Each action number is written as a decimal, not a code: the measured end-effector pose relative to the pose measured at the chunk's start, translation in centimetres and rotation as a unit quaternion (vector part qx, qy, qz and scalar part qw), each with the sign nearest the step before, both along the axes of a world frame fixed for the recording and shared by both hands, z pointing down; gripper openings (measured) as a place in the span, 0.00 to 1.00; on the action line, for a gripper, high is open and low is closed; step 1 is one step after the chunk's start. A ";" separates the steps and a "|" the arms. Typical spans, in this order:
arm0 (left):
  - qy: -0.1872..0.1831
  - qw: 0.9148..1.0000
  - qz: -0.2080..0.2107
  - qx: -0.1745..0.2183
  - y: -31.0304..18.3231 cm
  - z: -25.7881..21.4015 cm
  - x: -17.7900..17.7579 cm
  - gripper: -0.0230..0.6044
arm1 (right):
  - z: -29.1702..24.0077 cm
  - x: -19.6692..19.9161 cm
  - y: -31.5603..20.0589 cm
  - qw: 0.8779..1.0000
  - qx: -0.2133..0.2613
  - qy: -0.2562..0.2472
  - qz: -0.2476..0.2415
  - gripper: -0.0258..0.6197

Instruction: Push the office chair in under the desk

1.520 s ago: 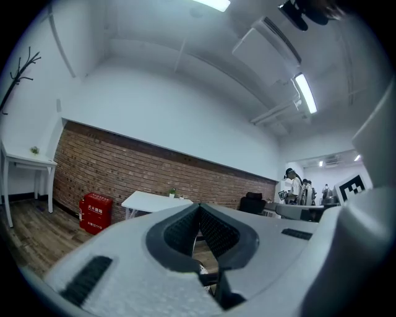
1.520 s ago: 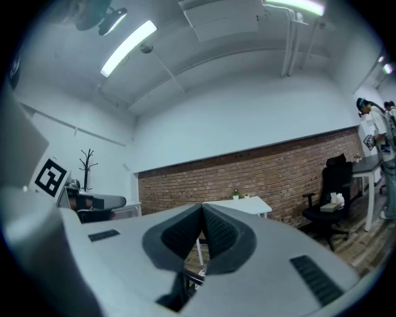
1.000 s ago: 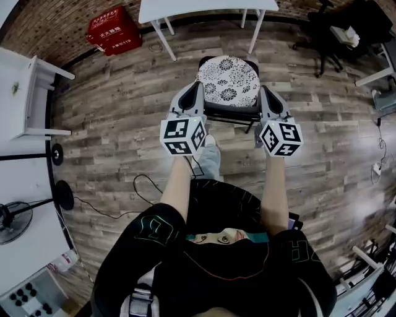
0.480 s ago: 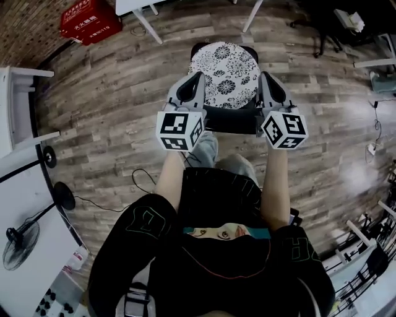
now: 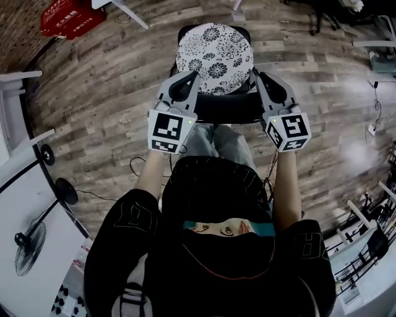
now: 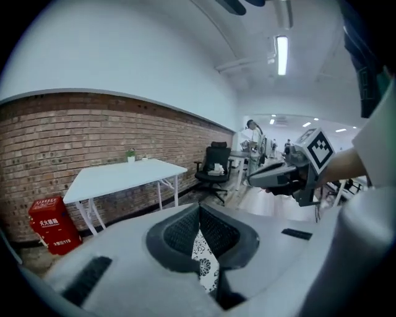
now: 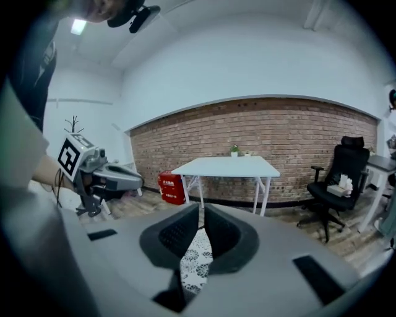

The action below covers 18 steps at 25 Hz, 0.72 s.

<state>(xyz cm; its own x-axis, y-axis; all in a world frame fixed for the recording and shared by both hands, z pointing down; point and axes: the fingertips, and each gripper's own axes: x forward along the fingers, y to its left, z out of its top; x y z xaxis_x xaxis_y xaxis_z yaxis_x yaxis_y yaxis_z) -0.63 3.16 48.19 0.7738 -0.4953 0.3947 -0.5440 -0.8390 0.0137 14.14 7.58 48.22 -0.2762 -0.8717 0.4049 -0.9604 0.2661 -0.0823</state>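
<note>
Looking down in the head view, one saw the office chair (image 5: 226, 111) with its flowered cushion (image 5: 215, 56) on the wooden floor, well apart from the desk (image 5: 131, 17), which showed only a white leg at the top edge. The left gripper (image 5: 185, 80) and the right gripper (image 5: 266, 80) flanked the backrest, but contact was not clear. In the left gripper view the jaws were clenched on nothing. In the right gripper view the jaws had just been opening to a narrow slit, empty, with the desk ahead. The step seemed to be setting both grippers at the backrest. Next would come an even, straight push toward the desk.
</note>
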 end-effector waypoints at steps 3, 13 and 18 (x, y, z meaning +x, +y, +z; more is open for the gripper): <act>-0.028 0.998 0.048 -0.003 2.7 1.4 1.3 0.07 | 1.5 -1.1 1.8 0.999 -0.018 0.013 -0.041 0.15; -0.119 0.976 0.177 -0.043 11.6 7.0 3.1 0.46 | 5.0 -6.3 6.6 0.975 -0.075 0.061 -0.201 0.37; -0.187 0.955 0.227 -0.030 14.1 9.0 2.9 0.62 | 6.9 -8.1 9.3 0.952 -0.112 0.094 -0.270 0.49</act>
<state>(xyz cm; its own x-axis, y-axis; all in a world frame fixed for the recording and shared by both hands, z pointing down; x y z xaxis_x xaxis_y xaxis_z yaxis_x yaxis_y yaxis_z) 2.26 17.23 57.19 0.7034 -0.1099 0.7022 -0.0999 -0.9935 -0.0555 6.07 16.93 55.13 -0.5635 -0.5085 0.6511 -0.6917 0.7214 -0.0352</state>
